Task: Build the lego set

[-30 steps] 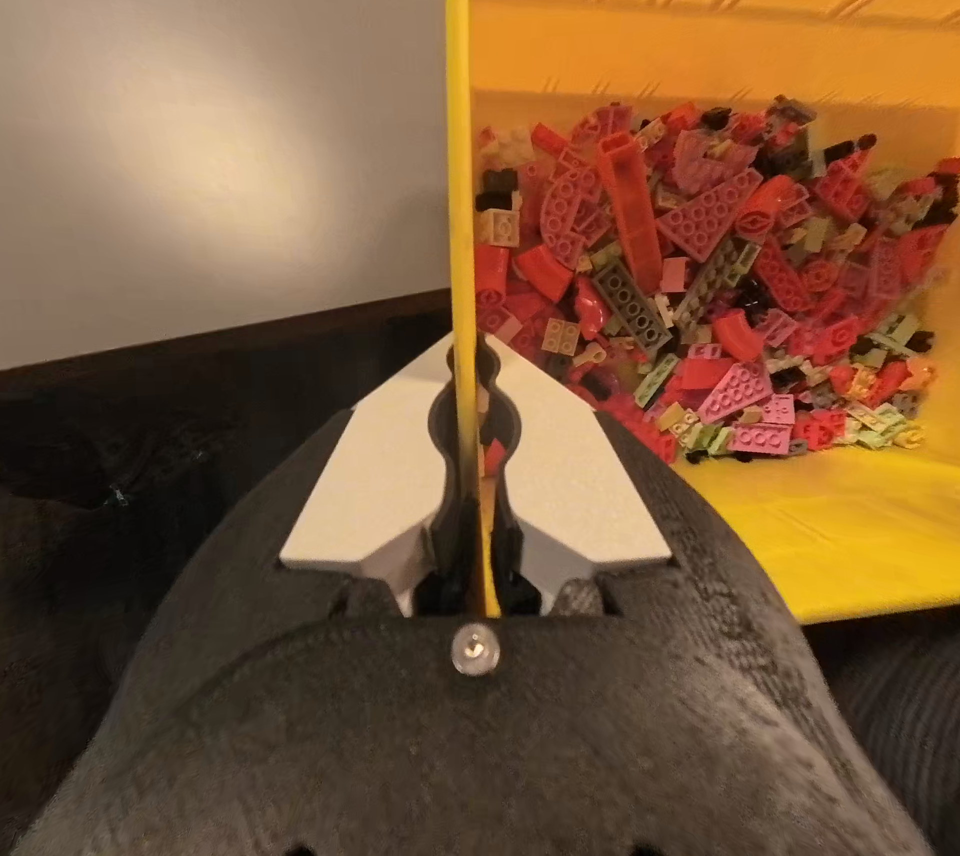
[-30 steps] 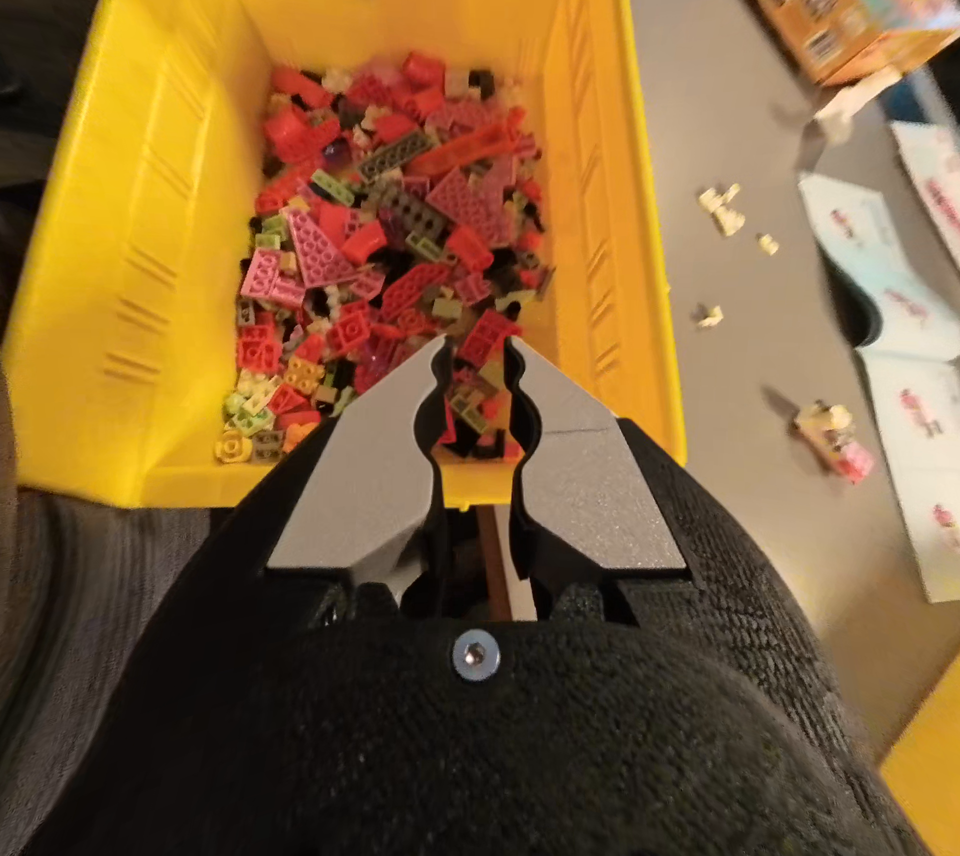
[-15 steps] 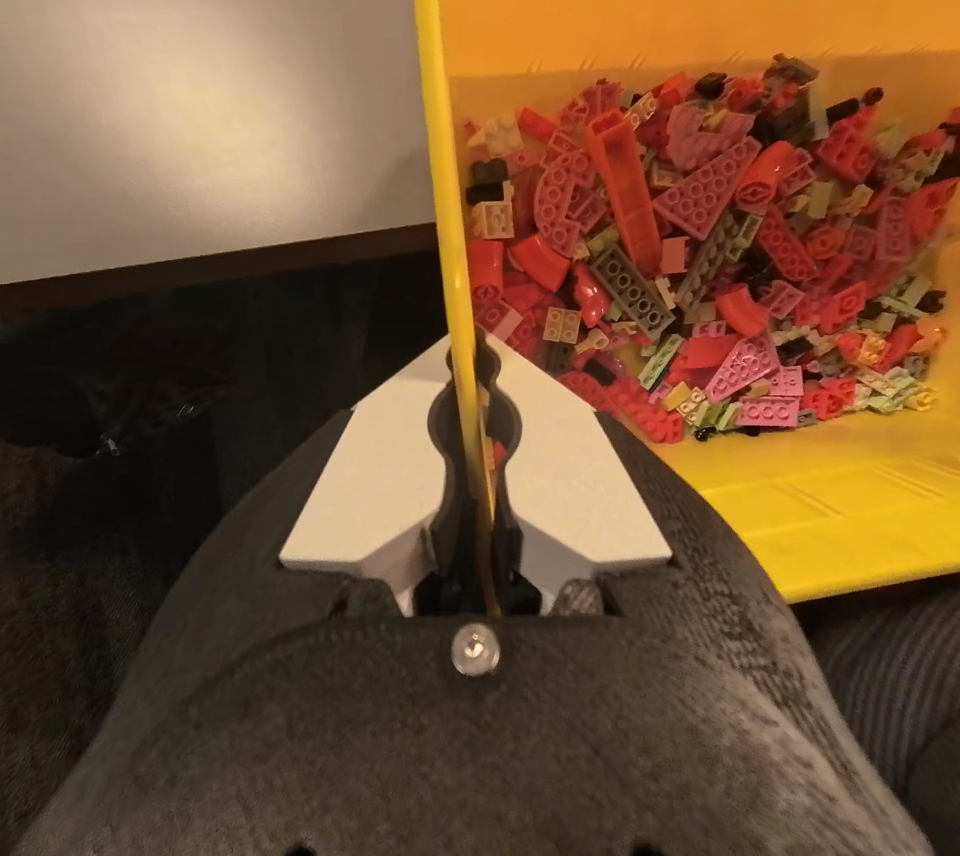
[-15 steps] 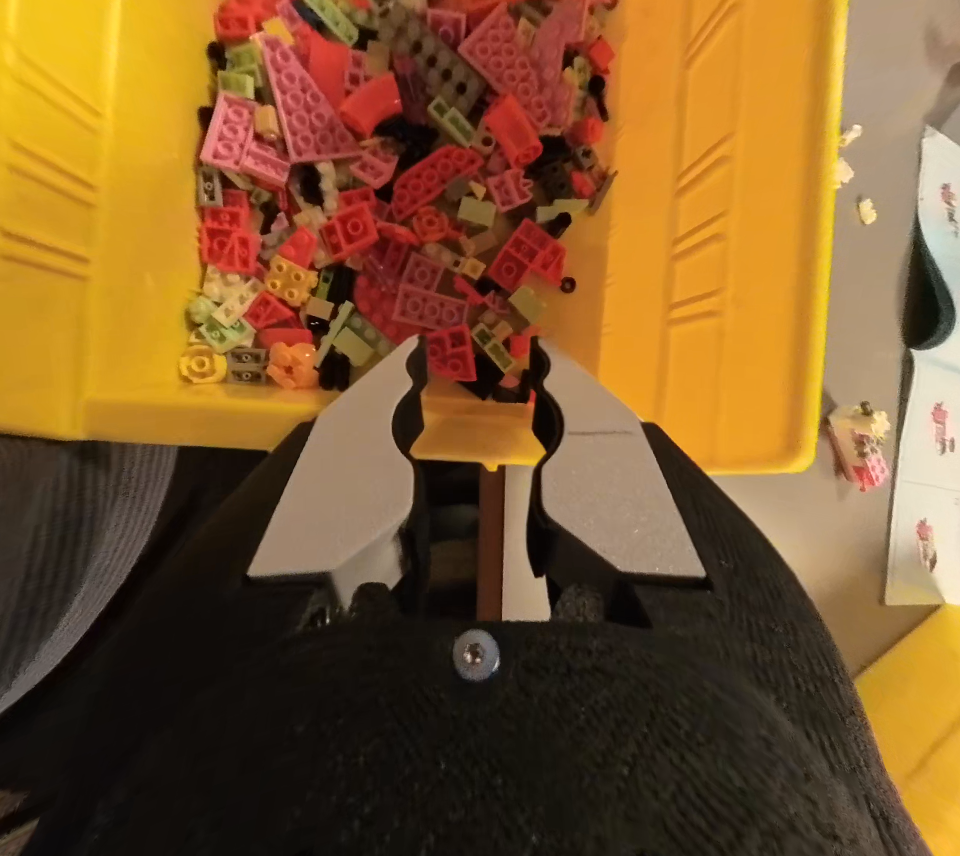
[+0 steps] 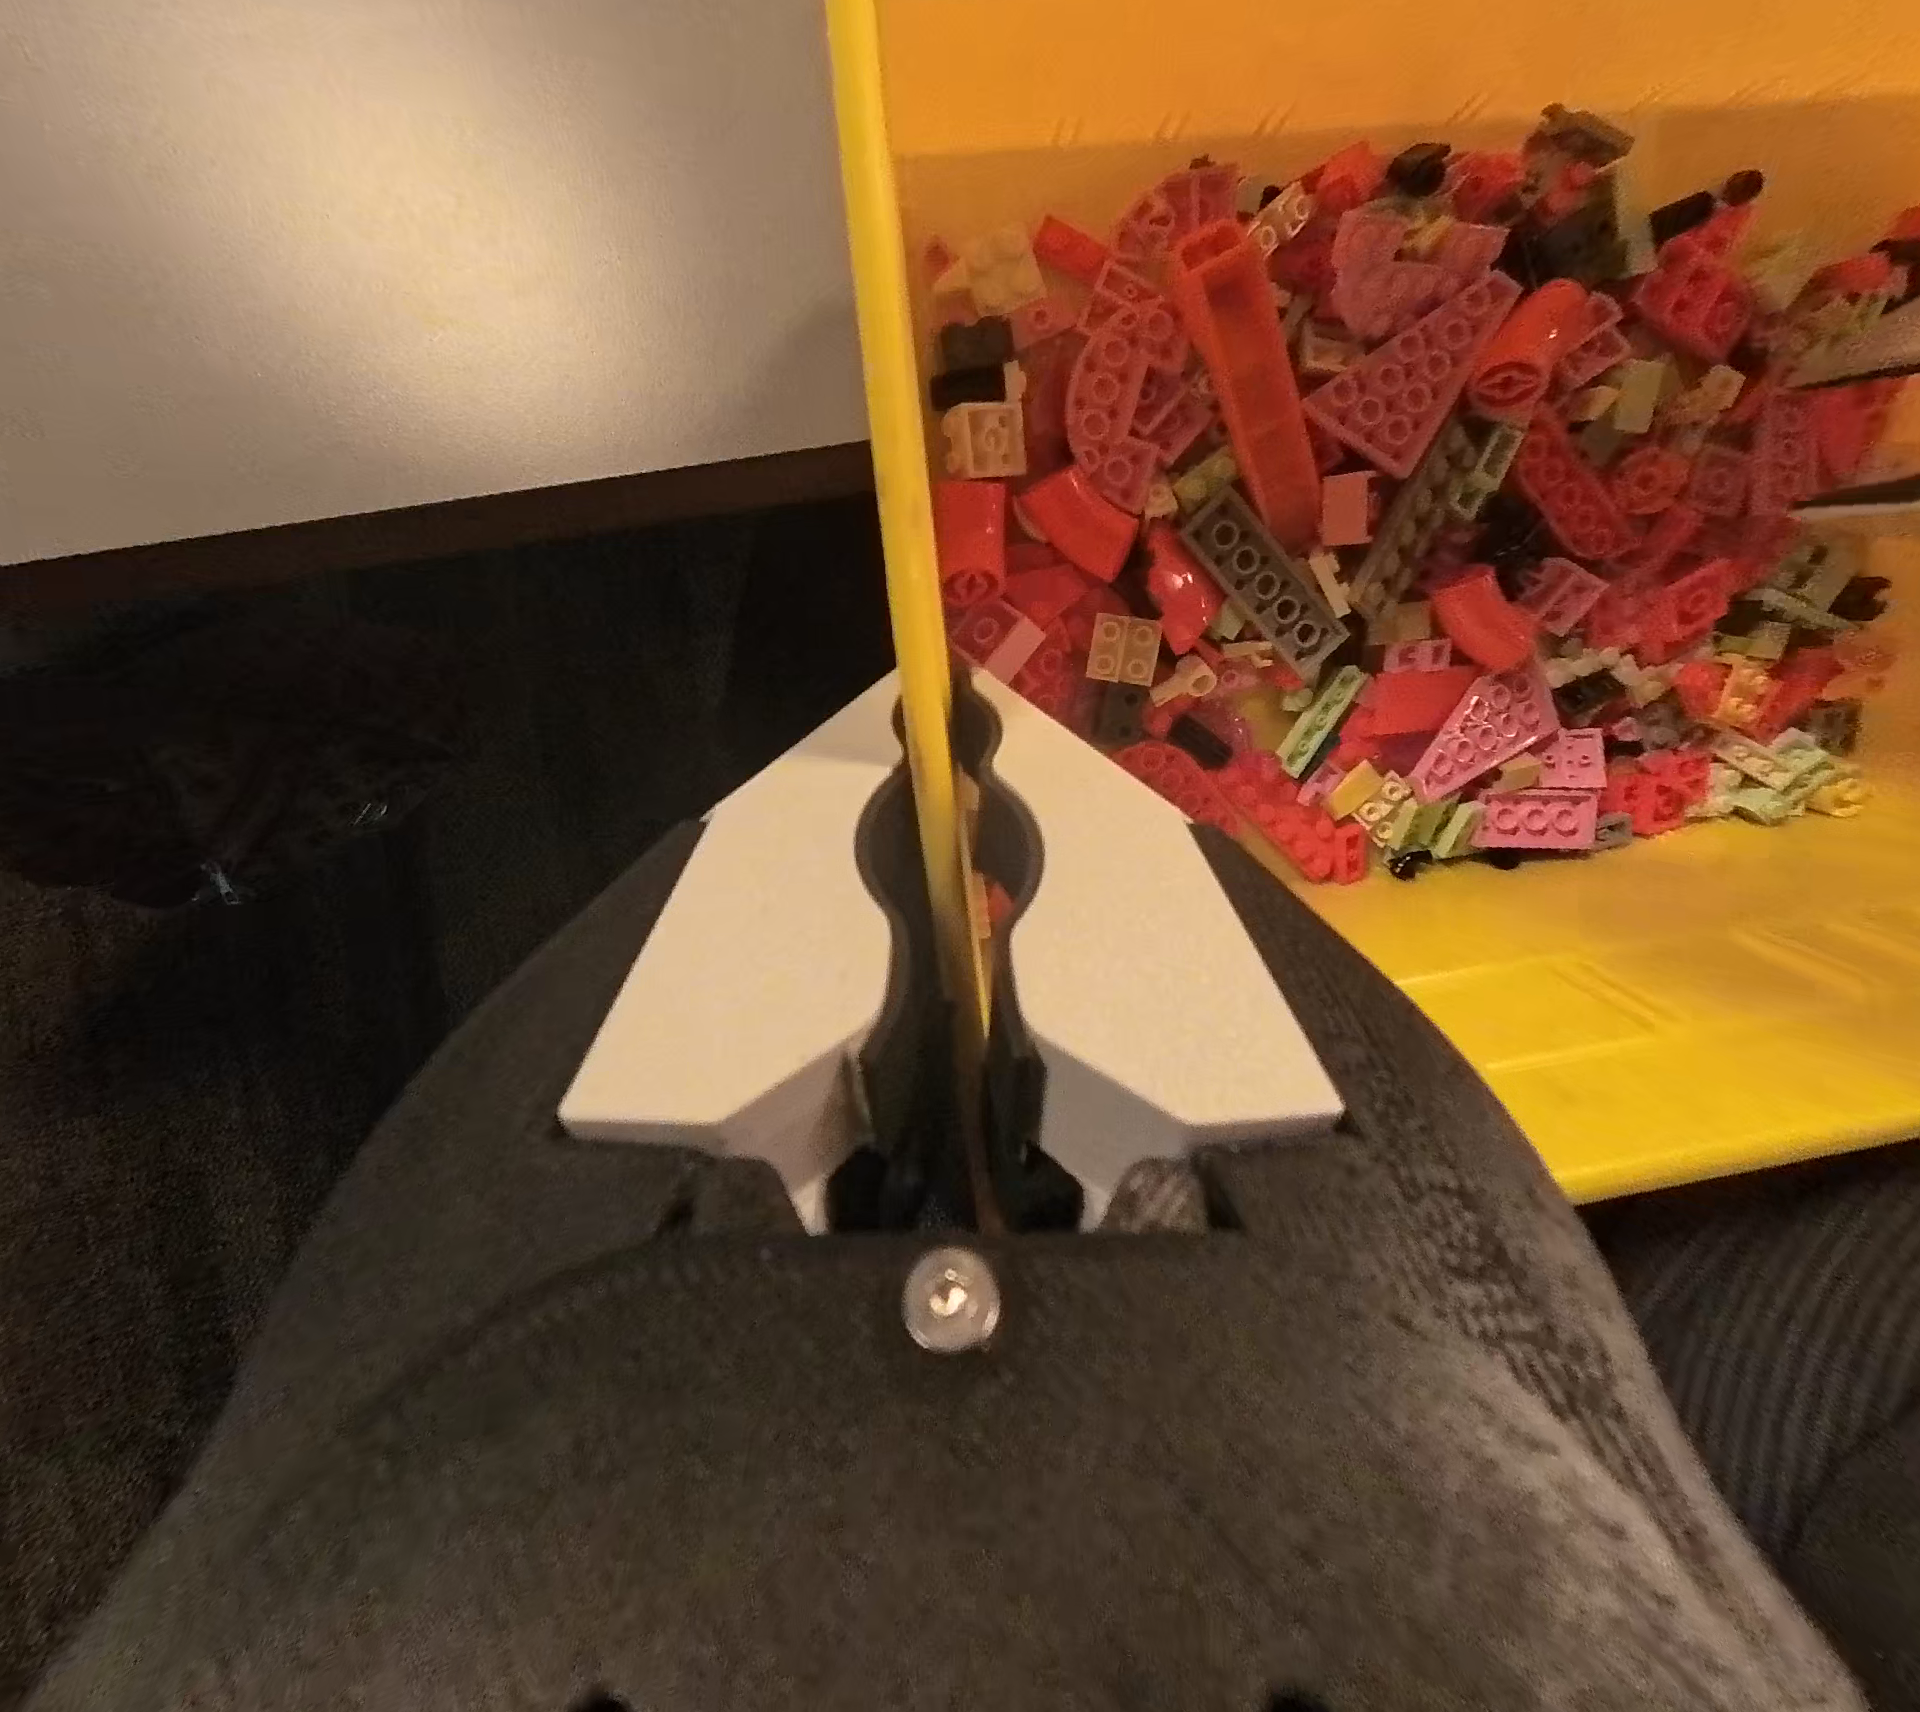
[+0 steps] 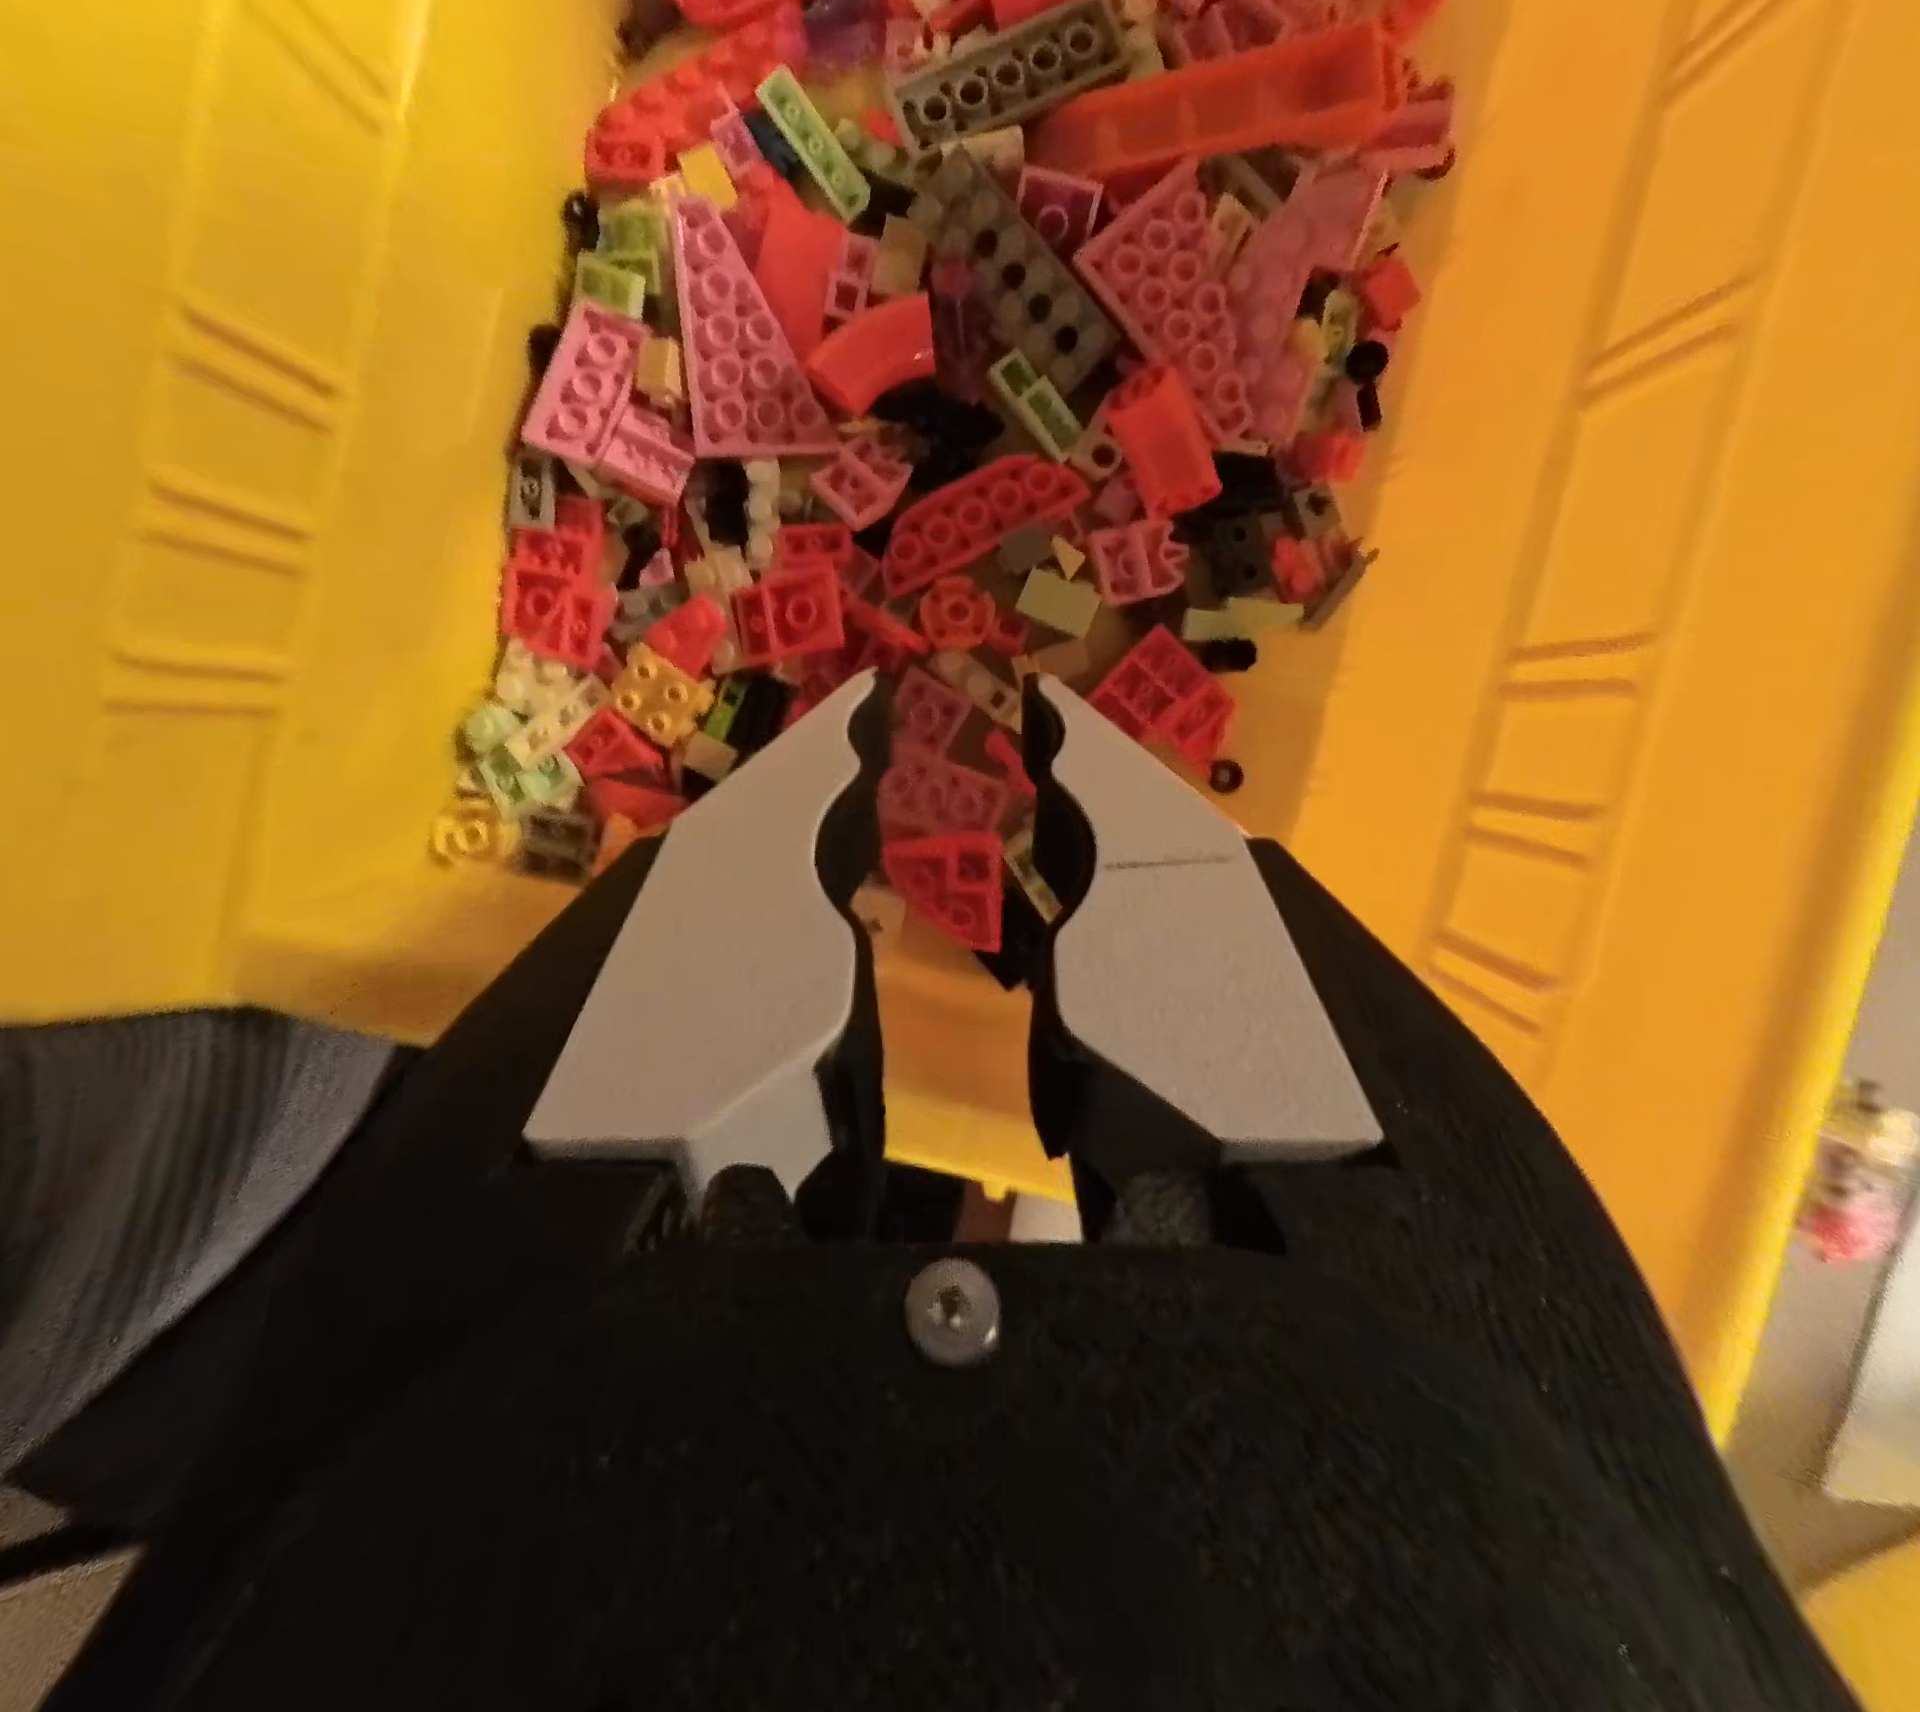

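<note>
The left gripper (image 5: 940, 727) is clamped tight on the thin edge of the yellow bin (image 5: 873, 312). The right gripper (image 6: 951, 696) hangs with its fingers apart over the pile of small bricks (image 6: 966, 332) on the bin's floor, holding nothing. If the bin tips more, bricks might slide. They are mostly red and pink.

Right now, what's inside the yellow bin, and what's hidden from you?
Inside the yellow bin: a heap of small building bricks, mostly red and pink, some grey, green, black. The open right tool hangs over its near edge. Bricks lower in the heap are covered.
</note>
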